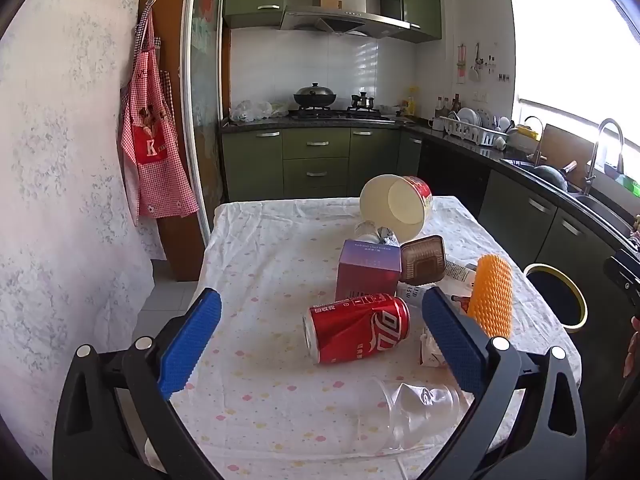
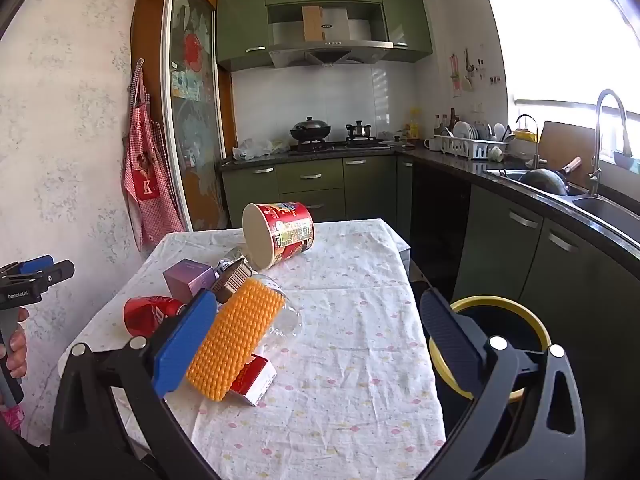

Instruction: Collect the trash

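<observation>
Trash lies on a cloth-covered table (image 1: 260,264): a dented red cola can (image 1: 358,328), a purple box (image 1: 368,268), a brown ribbed tray (image 1: 423,259), a tipped noodle cup (image 1: 396,206), an orange foam net sleeve (image 1: 490,296), a clear plastic cup (image 1: 408,412) and a red-and-white carton (image 2: 254,378). My left gripper (image 1: 320,340) is open, with the can between its fingers' line of sight. My right gripper (image 2: 316,340) is open above the table, its left finger (image 2: 182,346) beside the orange sleeve (image 2: 234,340). A yellow-rimmed black bin (image 2: 490,344) stands right of the table.
Green kitchen cabinets and a dark counter (image 2: 520,188) run along the back and right, with a stove, a dish rack and a sink. A red checked apron (image 1: 150,140) hangs on the left wall. The left gripper also shows at the left edge of the right wrist view (image 2: 28,276).
</observation>
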The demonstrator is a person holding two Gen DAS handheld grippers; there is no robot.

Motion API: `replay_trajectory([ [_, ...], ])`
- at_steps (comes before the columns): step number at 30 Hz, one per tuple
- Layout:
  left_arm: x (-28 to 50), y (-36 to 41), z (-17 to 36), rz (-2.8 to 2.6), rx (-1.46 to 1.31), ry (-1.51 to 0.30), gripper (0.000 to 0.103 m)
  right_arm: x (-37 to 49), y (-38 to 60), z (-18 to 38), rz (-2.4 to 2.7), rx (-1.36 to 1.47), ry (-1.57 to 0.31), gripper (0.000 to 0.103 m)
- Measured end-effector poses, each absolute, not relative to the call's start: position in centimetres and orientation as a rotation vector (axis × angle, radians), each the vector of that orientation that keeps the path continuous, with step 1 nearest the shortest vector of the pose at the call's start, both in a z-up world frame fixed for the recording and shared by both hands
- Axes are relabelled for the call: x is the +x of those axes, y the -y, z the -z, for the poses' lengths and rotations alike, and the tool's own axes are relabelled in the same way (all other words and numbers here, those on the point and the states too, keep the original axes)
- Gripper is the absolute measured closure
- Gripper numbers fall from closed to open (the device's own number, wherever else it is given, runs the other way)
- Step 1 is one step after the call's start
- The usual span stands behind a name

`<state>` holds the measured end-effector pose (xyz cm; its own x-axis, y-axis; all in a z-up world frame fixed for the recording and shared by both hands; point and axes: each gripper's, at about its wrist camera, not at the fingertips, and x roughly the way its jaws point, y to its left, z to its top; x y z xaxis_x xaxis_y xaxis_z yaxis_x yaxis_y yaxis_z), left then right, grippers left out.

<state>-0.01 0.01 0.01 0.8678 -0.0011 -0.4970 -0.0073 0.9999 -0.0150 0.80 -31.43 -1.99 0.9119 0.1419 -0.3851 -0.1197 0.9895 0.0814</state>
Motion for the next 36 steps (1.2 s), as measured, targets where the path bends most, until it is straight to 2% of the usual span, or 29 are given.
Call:
replay_trajectory([
  [36,1.0,0.3,0.3,0.025,-0.011,-0.539,0.004,1.6,31.6,2.8,-0.124,0.057,-0.426,0.006],
])
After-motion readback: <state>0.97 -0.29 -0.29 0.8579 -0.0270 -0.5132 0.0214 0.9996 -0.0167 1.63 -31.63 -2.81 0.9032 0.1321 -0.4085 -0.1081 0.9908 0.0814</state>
